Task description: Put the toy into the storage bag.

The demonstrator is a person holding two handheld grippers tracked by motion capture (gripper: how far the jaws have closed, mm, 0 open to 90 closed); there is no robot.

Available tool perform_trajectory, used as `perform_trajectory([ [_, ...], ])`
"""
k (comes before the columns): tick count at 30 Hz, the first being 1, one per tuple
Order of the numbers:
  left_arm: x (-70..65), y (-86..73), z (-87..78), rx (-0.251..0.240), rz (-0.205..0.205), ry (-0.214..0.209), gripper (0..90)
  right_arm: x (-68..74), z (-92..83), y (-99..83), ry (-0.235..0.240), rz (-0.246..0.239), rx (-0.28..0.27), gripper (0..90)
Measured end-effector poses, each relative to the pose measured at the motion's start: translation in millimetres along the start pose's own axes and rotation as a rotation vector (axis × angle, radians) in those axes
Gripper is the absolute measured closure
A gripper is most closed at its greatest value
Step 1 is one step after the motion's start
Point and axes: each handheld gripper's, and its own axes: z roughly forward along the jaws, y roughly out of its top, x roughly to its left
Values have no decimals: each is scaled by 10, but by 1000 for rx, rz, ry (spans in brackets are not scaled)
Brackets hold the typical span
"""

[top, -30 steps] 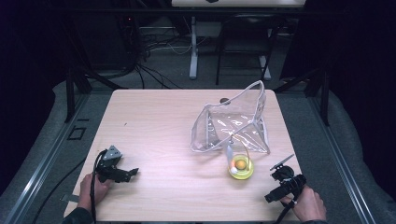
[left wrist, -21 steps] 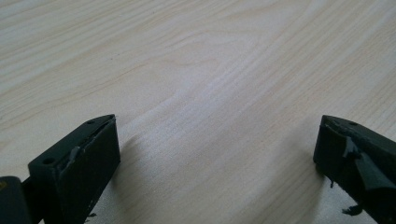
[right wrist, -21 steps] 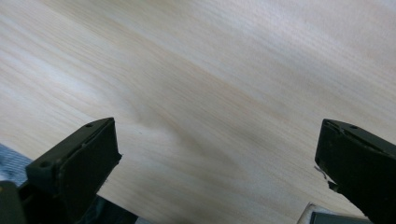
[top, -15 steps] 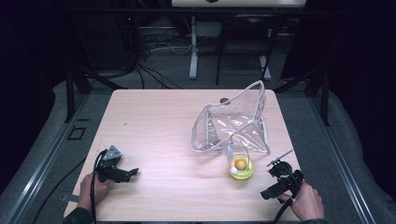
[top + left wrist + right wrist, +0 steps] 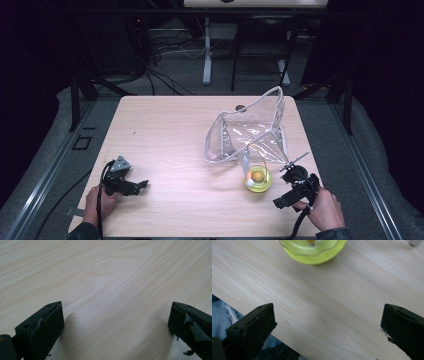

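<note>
So, a pale wooden table [image 5: 170, 135] under a dark room, and a person working from the near edge with a pair of black tongs in each hand. The left gripper [image 5: 141, 184] sits low at the near left corner, held by the left hand [image 5: 96, 200], with its cable looping back along the wrist. In the left gripper view its jaws stand wide apart with bare wood grain between them, nothing held.

The right gripper [image 5: 278, 202] is at the near right corner in the right hand [image 5: 325, 207], pointing toward the near-left. Its own view shows the jaws wide too, empty, hanging over the near table edge with what looks like blue denim [image 5: 222, 312] below that edge on the left.

Just left of the right gripper sits a small yellow-green bowl [image 5: 258, 180] with something orange in it [image 5: 257, 175]; can't tell what that is. The right gripper view catches the same bowl [image 5: 312, 251] at the top, apart from the jaws.

Right behind the bowl, toward the far side, a clear plastic bag [image 5: 250, 130] with a white edge stands half crumpled, its mouth open. A thin whitish stick-like thing [image 5: 245, 165] leans out of the bowl toward the bag.

Past the far edge there's a tangle of cables [image 5: 165, 70] and some stand legs [image 5: 206, 60] on the floor.
</note>
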Motion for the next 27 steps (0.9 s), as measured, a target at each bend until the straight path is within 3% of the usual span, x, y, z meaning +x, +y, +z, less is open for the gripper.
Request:
perform_trajectory([
  [3,0,0,0,0,0,0,5,24,-5,39,5,7,-28,0],
  [5,0,0,0,0,0,0,5,37,-42,99,-2,-19,-21,0],
  [15,1,0,0,0,0,0,5,111,-213,355,-8,-61,-42,0],
  [17,0,0,0,0,0,0,5,137,-238,394,-6,-50,-62,0],
  [21,1,0,0,0,0,0,5,145,-335,510,-24,-91,-34,0],
  [27,1,0,0,0,0,0,5,162,-417,632,-40,-99,-36,0],
])
